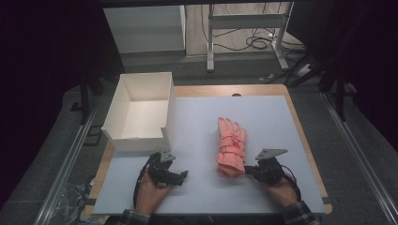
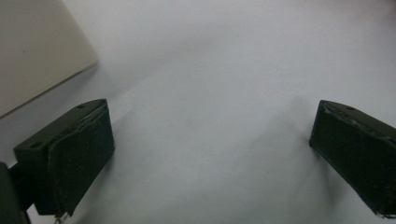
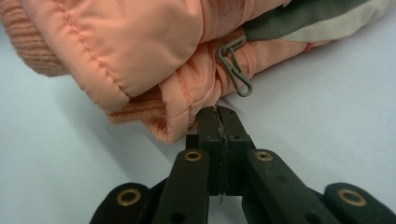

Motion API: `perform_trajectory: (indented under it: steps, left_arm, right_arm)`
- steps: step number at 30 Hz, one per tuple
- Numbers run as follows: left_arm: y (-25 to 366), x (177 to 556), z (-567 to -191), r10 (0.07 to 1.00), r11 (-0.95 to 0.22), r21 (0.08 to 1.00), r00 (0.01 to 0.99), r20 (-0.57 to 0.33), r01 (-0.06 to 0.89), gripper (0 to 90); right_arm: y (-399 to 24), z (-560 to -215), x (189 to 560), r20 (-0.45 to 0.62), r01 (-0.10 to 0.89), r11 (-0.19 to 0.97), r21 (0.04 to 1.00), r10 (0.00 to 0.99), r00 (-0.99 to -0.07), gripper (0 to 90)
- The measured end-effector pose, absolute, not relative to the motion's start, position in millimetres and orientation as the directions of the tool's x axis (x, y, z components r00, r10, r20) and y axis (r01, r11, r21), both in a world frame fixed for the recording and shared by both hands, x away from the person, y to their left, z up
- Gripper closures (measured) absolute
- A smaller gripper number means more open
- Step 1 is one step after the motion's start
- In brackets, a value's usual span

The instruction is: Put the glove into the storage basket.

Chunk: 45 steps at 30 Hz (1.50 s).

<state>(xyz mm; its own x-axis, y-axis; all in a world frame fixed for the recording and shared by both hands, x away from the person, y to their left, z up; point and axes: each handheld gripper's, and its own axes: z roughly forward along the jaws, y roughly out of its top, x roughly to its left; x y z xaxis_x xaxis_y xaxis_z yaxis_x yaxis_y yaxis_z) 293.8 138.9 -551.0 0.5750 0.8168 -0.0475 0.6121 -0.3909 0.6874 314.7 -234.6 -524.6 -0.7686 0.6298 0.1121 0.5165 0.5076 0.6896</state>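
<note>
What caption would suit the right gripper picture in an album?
Right gripper, jaws pressed together, tips at the cuff end of the orange gloves lying on the white table.

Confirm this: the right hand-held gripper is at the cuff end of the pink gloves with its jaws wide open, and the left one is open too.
Not quite. In the right gripper view, the right hand-held gripper has its jaws shut, tips at the pink gloves' cuff end. The left hand-held gripper is indeed open.
</note>
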Motion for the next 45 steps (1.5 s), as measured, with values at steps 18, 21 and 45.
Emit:
perform_trajectory:
  steps: [18,21,45]
  left_arm:
    - [139,294,-551,0.817,-0.391,0.687,0.575,-0.047,0.612,0.0]
    - [139,294,-551,0.816,-0.394,0.687,0.577,-0.044,0.61,0.0]
    - [139,294,-551,0.815,-0.395,0.686,0.577,-0.045,0.611,0.0]
  right_arm:
    - [-209,-528,315,0.11,0.483,0.528,0.699,0.587,-0.802,88.0]
    - [-204,-528,315,0.112,0.479,0.531,0.699,0.58,-0.807,88.0]
    - [-168,-531,320,0.098,0.439,0.554,0.707,0.538,-0.837,87.0]
